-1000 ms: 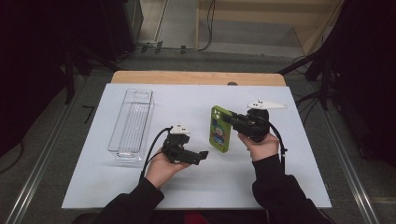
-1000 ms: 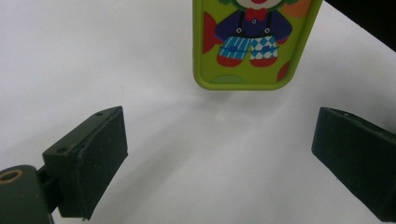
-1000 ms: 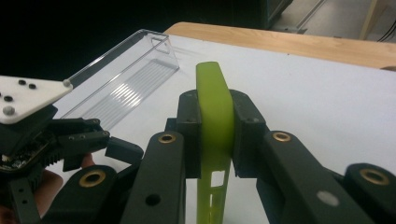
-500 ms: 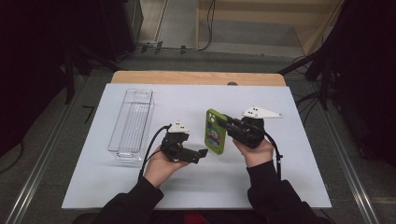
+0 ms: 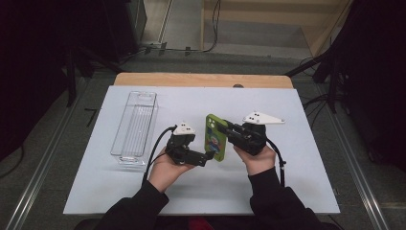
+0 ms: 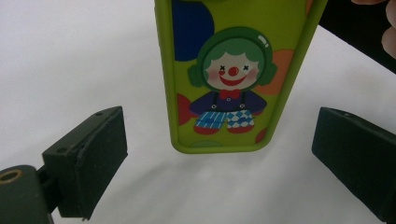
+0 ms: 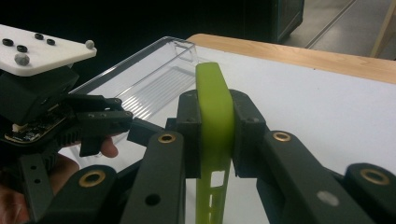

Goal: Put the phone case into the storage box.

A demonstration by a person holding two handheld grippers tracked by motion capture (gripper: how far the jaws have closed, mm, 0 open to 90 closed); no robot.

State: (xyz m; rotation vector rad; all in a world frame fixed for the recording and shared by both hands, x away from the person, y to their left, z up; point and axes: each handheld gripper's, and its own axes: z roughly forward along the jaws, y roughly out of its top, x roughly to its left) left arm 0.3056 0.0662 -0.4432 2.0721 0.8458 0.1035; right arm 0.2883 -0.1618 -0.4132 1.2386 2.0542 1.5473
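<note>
A lime-green phone case (image 5: 215,136) with a clown picture stands on edge above the table, and my right gripper (image 5: 230,132) is shut on its side. In the right gripper view both pads press the case (image 7: 214,100) at the gripper (image 7: 215,130). My left gripper (image 5: 208,157) is open at the case's near end. In the left gripper view the case (image 6: 229,79) hangs between and just beyond the spread jaws of the left gripper (image 6: 222,154), touching neither. The left gripper (image 7: 105,122) also shows in the right gripper view, to the left of the case.
A clear, empty plastic tray (image 5: 134,127) lies lengthwise on the left of the white table sheet (image 5: 287,182), close behind the left hand; its rim (image 7: 154,70) shows in the right gripper view. A wooden edge (image 5: 201,79) runs along the far side.
My right gripper has carried the green case leftward and slightly nearer, up to the left gripper's open jaws. The left hand has barely moved.
</note>
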